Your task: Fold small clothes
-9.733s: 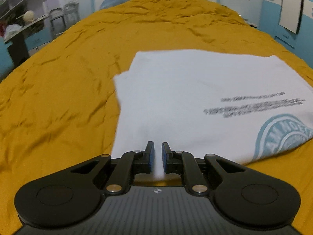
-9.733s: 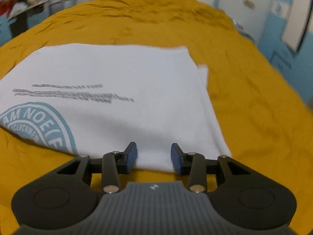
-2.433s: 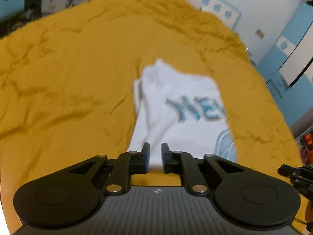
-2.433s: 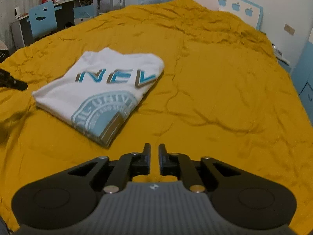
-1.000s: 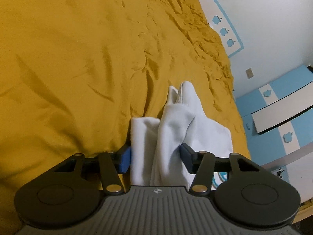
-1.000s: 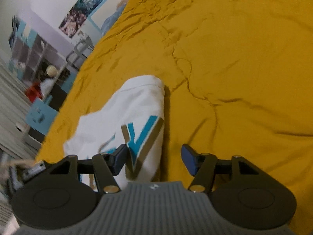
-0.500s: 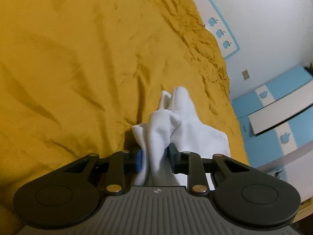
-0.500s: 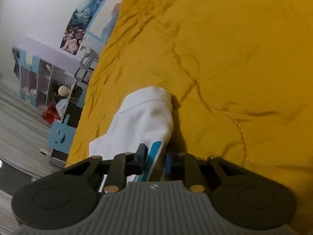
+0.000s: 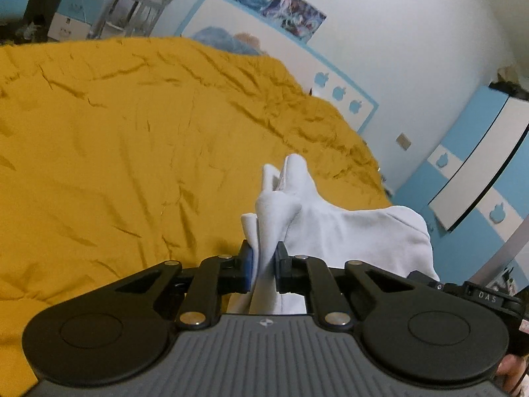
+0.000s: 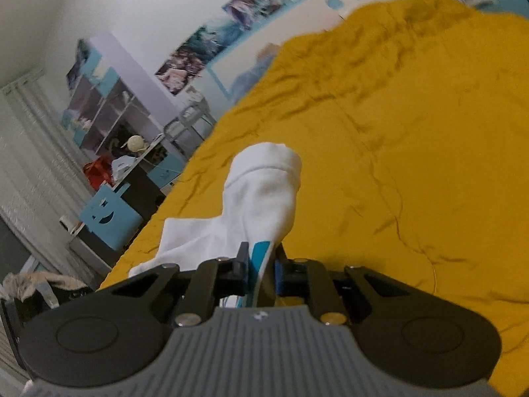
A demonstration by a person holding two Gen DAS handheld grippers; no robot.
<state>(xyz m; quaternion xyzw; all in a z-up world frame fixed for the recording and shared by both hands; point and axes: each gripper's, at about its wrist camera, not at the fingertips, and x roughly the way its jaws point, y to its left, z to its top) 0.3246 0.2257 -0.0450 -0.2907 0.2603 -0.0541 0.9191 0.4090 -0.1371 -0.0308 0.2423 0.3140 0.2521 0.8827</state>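
Two claws, each clamped on the same white t-shirt. Left claw [image 9: 263, 266] has its jaws closing, blue pads squeezing a bunched wad of the white t-shirt [image 9: 347, 231] between them. Cloth sticks up past the tips in a peaked fold ahead of the claw, then drapes off to the claw's right in a broad sagging sheet. More cloth hangs below the jaws, in front of the grey claw body. Bit of the other tool's black body shows at the far right edge of the left wrist view, low, beside the hanging cloth.

Right claw [image 10: 261, 271] jaws also closing, pinching the white t-shirt [image 10: 264, 188] at a spot with a teal printed stripe right between the pads. Ahead of this claw the shirt rises in a rounded, rolled hump, and a flatter flap trails off to the claw's left and down. Shirt looks lifted clear of the bed at both grips; whether the sagging middle touches the bed, cannot tell.

Yellow bedspread [image 9: 115, 165] lies beyond and beneath both claws, wrinkled, filling most of each view. Beyond the bed in the left wrist view: white wall, posters [image 9: 291, 10], blue-and-white wardrobe [image 9: 479, 178] to the right. In the right wrist view, shelving [image 10: 99, 106] and a cluttered worktop [image 10: 142, 162] sit to the claw's far left, past the bed edge.
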